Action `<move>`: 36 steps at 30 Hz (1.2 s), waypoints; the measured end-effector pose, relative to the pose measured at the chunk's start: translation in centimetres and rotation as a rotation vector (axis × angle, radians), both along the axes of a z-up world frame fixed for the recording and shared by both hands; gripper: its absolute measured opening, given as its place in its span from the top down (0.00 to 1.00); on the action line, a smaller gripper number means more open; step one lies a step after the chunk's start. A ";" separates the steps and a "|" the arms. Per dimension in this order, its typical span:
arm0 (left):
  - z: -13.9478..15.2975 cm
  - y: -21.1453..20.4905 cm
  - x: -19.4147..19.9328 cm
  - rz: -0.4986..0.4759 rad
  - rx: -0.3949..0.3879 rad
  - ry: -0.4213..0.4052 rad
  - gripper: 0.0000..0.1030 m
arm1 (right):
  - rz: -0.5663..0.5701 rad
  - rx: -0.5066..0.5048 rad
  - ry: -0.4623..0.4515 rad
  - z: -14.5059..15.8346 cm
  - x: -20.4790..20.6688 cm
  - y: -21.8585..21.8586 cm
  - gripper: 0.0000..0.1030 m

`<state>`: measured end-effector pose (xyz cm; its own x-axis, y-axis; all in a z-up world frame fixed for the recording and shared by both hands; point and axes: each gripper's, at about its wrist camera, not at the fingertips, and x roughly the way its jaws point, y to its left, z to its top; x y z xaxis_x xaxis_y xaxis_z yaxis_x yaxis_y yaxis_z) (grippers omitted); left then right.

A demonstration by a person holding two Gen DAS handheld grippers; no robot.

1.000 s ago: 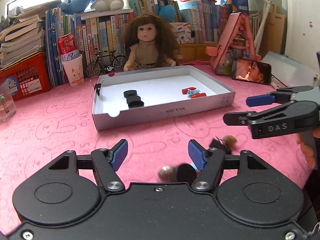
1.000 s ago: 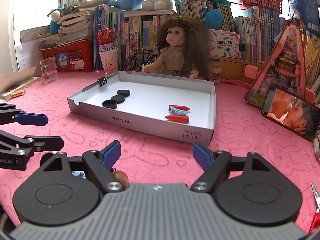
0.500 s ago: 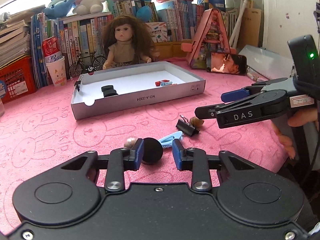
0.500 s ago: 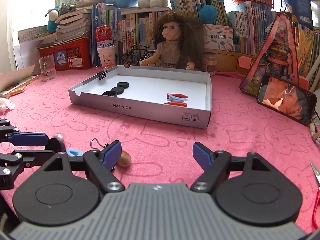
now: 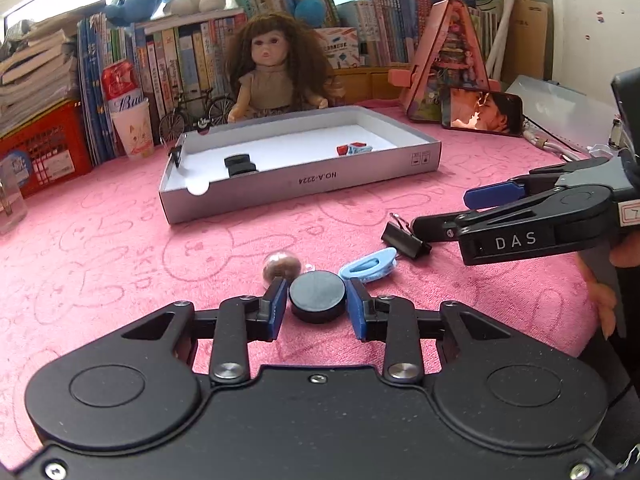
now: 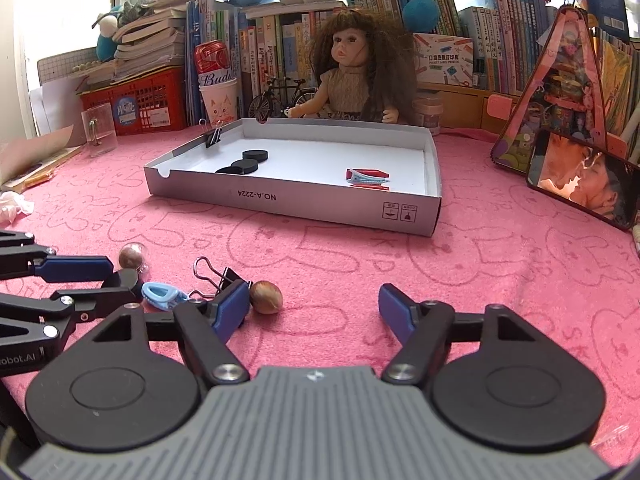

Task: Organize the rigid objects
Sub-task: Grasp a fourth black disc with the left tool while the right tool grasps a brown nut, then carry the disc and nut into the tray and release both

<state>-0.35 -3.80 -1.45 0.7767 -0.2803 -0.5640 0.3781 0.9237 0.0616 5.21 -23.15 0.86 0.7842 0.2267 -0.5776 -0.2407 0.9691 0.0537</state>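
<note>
Left gripper [image 5: 317,303] clamps the black disc [image 5: 317,295]; only the right wrist view shows the nut [image 6: 266,303] beside the spread right gripper [image 6: 314,312].

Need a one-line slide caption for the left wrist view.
Left gripper brackets a black disc on the pink cloth; open right gripper hovers by a binder clip.

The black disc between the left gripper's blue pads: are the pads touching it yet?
Cannot tell. In the left wrist view the black disc sits between the left gripper pads, with what looks like a sliver of gap each side, too thin to call.
</note>
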 end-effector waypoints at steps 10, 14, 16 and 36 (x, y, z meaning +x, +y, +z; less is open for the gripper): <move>0.1 0.3 0.0 0.023 -0.029 -0.005 0.71 | 0.040 0.033 -0.035 0.6 -0.6 0.8 0.78; 0.6 0.5 0.0 0.034 -0.043 -0.016 0.71 | 0.033 0.036 -0.043 0.8 -0.5 0.9 0.84; 0.9 0.6 0.1 0.038 -0.046 -0.023 0.71 | 0.029 0.038 -0.042 0.9 -0.5 0.8 0.84; 2.2 1.2 0.9 0.086 -0.073 -0.032 0.71 | 0.006 0.078 -0.011 0.7 0.0 0.6 0.79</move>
<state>0.59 -2.63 0.76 0.8172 -0.2509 -0.5189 0.2960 0.9552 0.0043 5.25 -22.52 1.59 0.7892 0.2753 -0.5490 -0.2475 0.9607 0.1259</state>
